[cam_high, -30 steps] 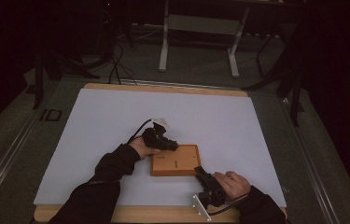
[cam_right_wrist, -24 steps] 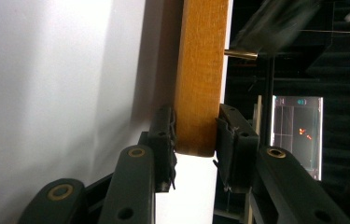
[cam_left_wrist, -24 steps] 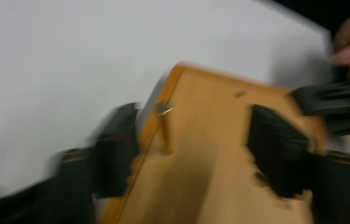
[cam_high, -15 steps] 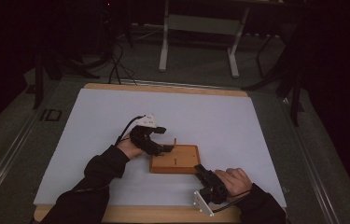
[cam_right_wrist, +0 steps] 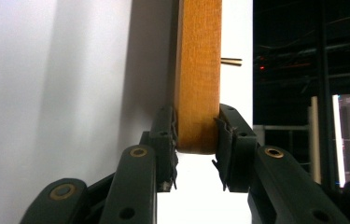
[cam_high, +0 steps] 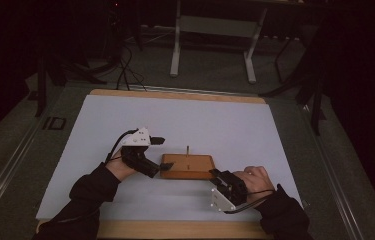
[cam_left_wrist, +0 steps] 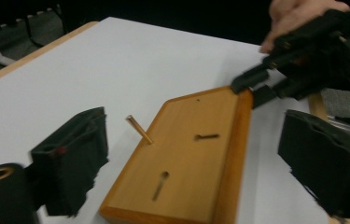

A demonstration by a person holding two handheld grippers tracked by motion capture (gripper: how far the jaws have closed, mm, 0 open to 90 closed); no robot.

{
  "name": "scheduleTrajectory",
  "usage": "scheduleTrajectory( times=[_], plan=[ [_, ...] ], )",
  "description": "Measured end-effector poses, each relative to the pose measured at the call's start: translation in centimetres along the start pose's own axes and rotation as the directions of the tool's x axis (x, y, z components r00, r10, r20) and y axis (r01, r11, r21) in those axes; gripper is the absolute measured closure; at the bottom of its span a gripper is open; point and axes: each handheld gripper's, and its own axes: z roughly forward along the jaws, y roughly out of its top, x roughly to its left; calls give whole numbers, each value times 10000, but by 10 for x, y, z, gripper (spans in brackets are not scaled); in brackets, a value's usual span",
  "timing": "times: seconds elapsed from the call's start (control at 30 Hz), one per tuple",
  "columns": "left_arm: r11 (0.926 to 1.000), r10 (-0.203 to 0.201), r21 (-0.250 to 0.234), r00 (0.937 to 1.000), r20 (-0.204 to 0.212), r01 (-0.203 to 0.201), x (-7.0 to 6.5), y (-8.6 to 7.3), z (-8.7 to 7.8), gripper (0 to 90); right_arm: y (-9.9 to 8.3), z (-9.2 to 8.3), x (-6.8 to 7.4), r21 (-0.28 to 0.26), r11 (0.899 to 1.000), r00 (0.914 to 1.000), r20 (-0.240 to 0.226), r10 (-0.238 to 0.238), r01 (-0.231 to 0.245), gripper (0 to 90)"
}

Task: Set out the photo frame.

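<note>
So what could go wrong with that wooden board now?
The right gripper pinches only the corner of the wooden board, so the board could twist or slip out if lifted. The thin peg sticks up from the board, and the left gripper, whose jaws have just been opening with nothing held between them, sits close enough that it might knock the peg.

Dim lab or studio: white-topped table (cam_high: 225, 120), metal stand (cam_high: 212, 30), floor cables (cam_high: 125, 65), dark surroundings.
</note>
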Motion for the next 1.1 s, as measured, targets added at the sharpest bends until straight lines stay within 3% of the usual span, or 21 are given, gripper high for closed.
scheduleTrajectory(
  times=[0.1,0.2,0.23,0.33,0.5,0.77,0.8,0.83,0.87,1.0,1.03,1.1],
  plan=[
    [9999,105,-93,9999,10,-105,-8,-1,-7,77,-4,1,-18,-108,9990,9968,-670,425,-433,705],
    [10000,92,37,9998,-186,-92,-10,-4,-8,48,-7,3,-26,-220,9977,9934,-965,624,-648,705],
    [9998,31,202,9994,-355,-24,-11,-7,-8,28,-9,5,-36,-294,9952,9878,-1279,885,-930,705],
    [9992,203,360,9970,-749,-177,-13,-13,-8,22,-10,7,-48,-253,9928,9783,-1749,1112,-1174,705],
    [9998,-103,154,9949,-1000,119,-11,-22,-11,21,-17,13,-68,-371,9838,9553,-2480,1610,-1754,704],
    [9989,-467,2,9940,-989,470,-10,-34,-11,15,-28,26,-99,-333,9544,8920,-3666,2644,-2966,702],
    [9989,-467,2,9940,-989,470,-10,-34,-11,15,-28,26,-99,-333,9544,8920,-3666,2644,-2966,702],
    [9984,-562,-86,9942,-914,556,-10,-37,-9,15,-29,28,-102,-304,9498,8813,-3832,2766,-3113,702],
    [9984,-560,-39,9944,-901,559,-9,-38,-9,16,-31,32,-110,-192,9412,8597,-4135,2998,-3374,702],
    [9979,-645,-74,9933,-961,641,-10,-42,-6,15,-37,41,-124,18,9287,8222,-4644,3291,-3707,699],
    [9980,-635,-123,9929,-1006,625,-10,-42,-6,15,-39,45,-129,76,9252,8089,-4827,3357,-3794,697],
    [9977,-678,-141,9922,-1043,667,-10,-42,-6,16,-41,50,-136,193,9257,8020,-4929,3375,-3777,692]
  ],
)
